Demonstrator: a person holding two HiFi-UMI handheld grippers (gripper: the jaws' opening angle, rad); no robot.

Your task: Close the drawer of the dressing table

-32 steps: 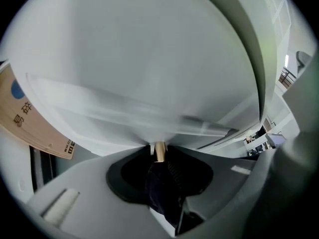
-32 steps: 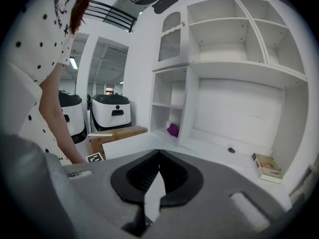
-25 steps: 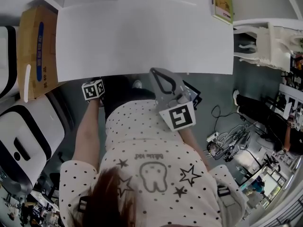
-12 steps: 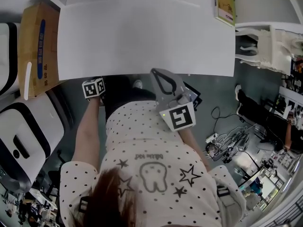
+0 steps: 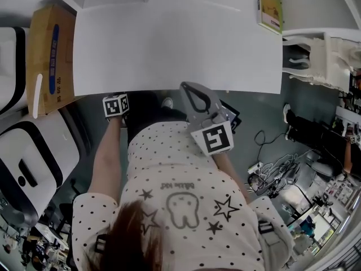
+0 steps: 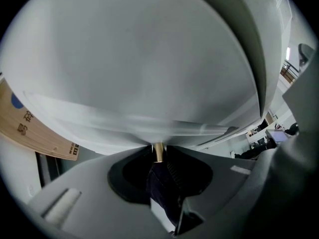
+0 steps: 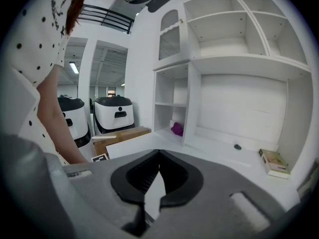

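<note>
The white dressing table (image 5: 175,44) fills the top of the head view, and no drawer juts past its front edge there. Only the marker cube (image 5: 115,104) of my left gripper shows, at that edge; its jaws are hidden under the tabletop. In the left gripper view, my left gripper (image 6: 158,158) is shut on a small brass drawer knob (image 6: 158,152) on the white drawer front (image 6: 149,83). My right gripper (image 5: 185,87) hangs in front of the person's body, tips at the table edge. Its jaws (image 7: 158,153) are shut and hold nothing.
A cardboard box (image 5: 48,61) stands left of the table, with white-and-black machines (image 5: 28,162) nearer. A book (image 5: 269,7) lies at the table's far right corner. A white chair (image 5: 313,52) and floor cables (image 5: 271,168) are to the right. Shelves (image 7: 239,44) rise behind the table.
</note>
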